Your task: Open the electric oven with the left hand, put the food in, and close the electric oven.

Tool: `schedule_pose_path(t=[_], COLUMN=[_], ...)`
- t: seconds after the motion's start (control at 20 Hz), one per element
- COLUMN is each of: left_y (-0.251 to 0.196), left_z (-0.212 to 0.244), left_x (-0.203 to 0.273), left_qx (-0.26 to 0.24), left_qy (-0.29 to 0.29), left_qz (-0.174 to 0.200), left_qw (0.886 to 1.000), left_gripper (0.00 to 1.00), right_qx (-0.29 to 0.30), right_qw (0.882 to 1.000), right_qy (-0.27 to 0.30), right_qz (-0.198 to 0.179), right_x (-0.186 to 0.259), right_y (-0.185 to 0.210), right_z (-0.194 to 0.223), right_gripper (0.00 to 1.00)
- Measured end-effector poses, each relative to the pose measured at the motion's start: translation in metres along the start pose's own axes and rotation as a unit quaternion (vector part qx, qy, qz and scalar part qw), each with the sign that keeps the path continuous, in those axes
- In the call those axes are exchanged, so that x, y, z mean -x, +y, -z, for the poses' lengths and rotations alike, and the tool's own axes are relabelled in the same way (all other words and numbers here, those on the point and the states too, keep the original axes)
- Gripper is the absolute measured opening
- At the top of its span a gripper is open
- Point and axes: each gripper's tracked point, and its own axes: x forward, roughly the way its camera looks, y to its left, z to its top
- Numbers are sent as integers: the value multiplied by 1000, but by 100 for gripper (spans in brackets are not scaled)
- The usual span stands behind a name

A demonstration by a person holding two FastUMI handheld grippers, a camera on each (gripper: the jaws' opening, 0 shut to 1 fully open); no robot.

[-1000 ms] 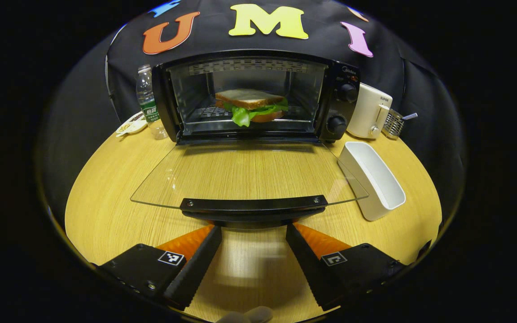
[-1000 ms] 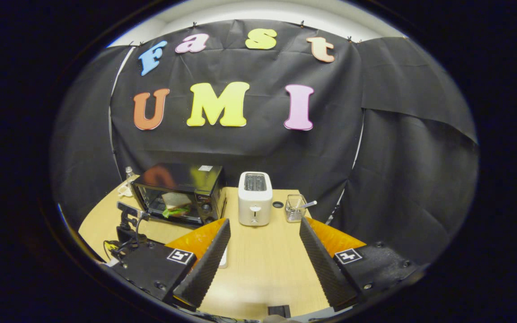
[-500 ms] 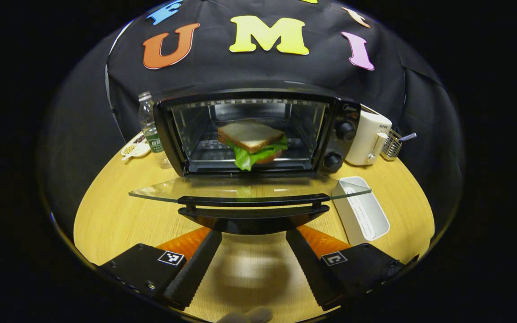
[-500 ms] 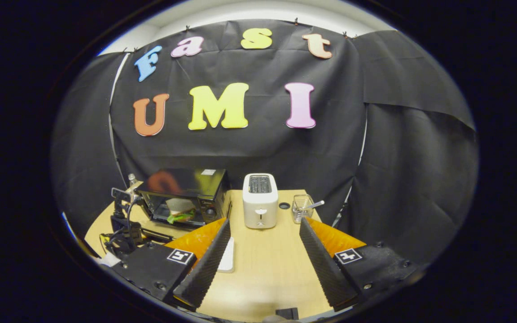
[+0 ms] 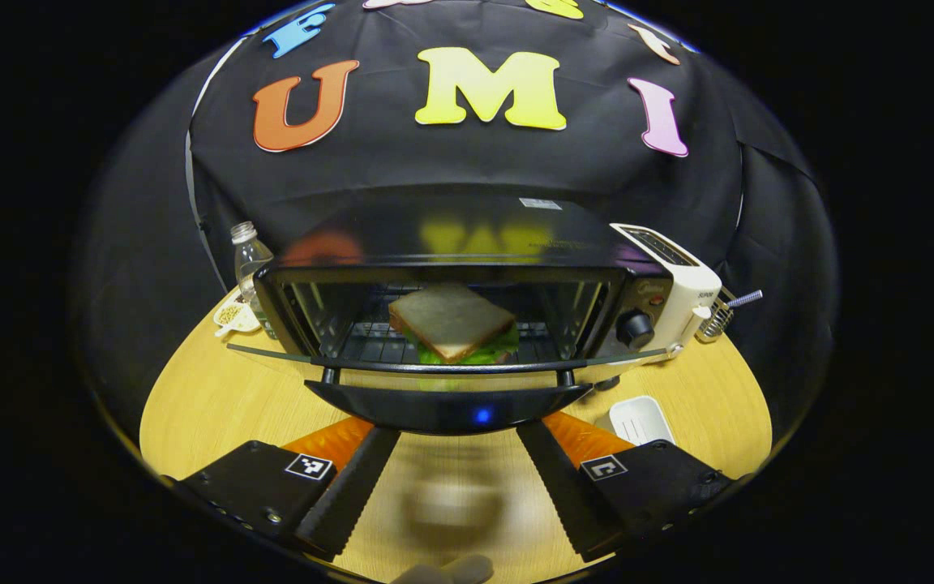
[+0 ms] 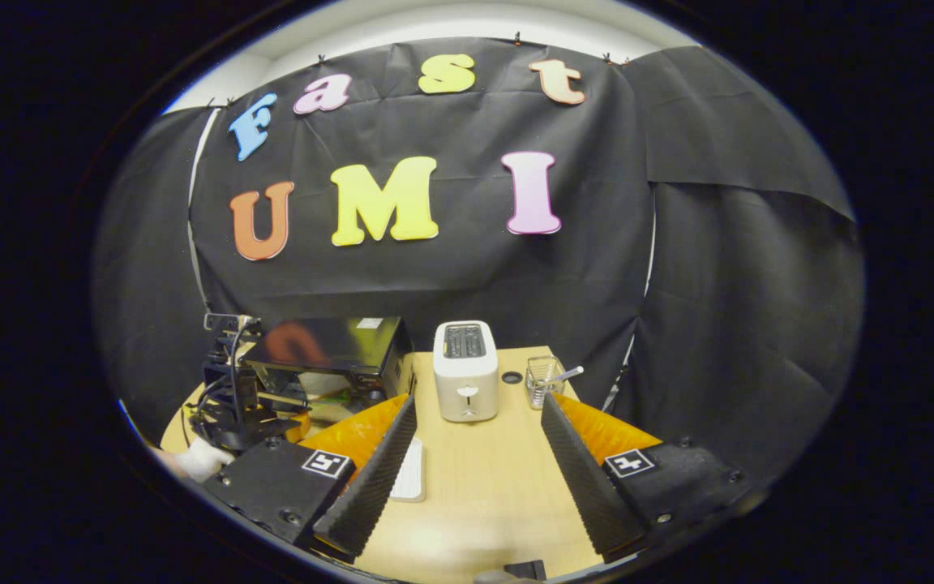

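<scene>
Electric oven [image 5: 467, 268] sits at the back-left of the round wooden table [image 5: 207, 397], black body, top reflecting the booth wall. Sandwich [image 5: 451, 320] is inside on the wire rack [image 5: 378, 349]: bread slice on top, green lettuce at its lower edge. Glass door [image 5: 447, 365] is part-way up, seen nearly edge-on from the left gripper view, with its black handle [image 5: 447, 405] across the front. Control knob [image 5: 636, 328] on the oven's right panel.

Left gripper [image 5: 455, 487] is right below and in front of the handle, jaws spread wide, nothing between them. Fingertips reach up to the handle's underside; can't tell whether they touch it. From the right gripper view the left gripper [image 6: 232, 405] shows at the oven's front, cables on it, a gloved hand [image 6: 195, 461] just below.

Right gripper [image 6: 471, 478] hangs over the table well right of the oven, jaws apart, empty, pointing at the white toaster [image 6: 464, 369].

Around the oven:
- toaster just beside its right side, 2 slots up
- wire basket [image 5: 714, 318] with a utensil handle sticking out, right of the toaster
- white rectangular tray [image 5: 641, 418] on the table, front-right of the oven
- clear plastic bottle [image 5: 246, 259] at the oven's left rear corner
- small white dish [image 5: 232, 316] with something grainy in it, left of the bottle
</scene>
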Motion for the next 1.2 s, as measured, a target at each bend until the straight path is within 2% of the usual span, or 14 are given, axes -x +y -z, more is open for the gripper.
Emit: schedule_pose_path(t=[0.3,0.6,0.9,1.1,1.2], left_y=[-2,-4,-11,-2,-2], left_z=[-4,-2,-7,-18,-25], left_x=[-2,10,65,129,165], left_qx=[-8,-12,3,3,17], left_qy=[-2,-9,-42,-82,-99], left_qz=[-1,-6,-28,-75,-82], left_qw=[1000,1000,999,994,992], left_gripper=[95,95,95,95,96], right_qx=[-3,0,23,28,20], right_qw=[1000,1000,998,993,991], right_qy=[-1,-5,-14,-18,-22], right_qz=[7,-8,-62,-116,-132], right_x=[7,13,13,17,21], right_y=[-7,-3,3,6,6], right_z=[1,-1,-3,-6,-12], right_gripper=[99,99,99,99,99])
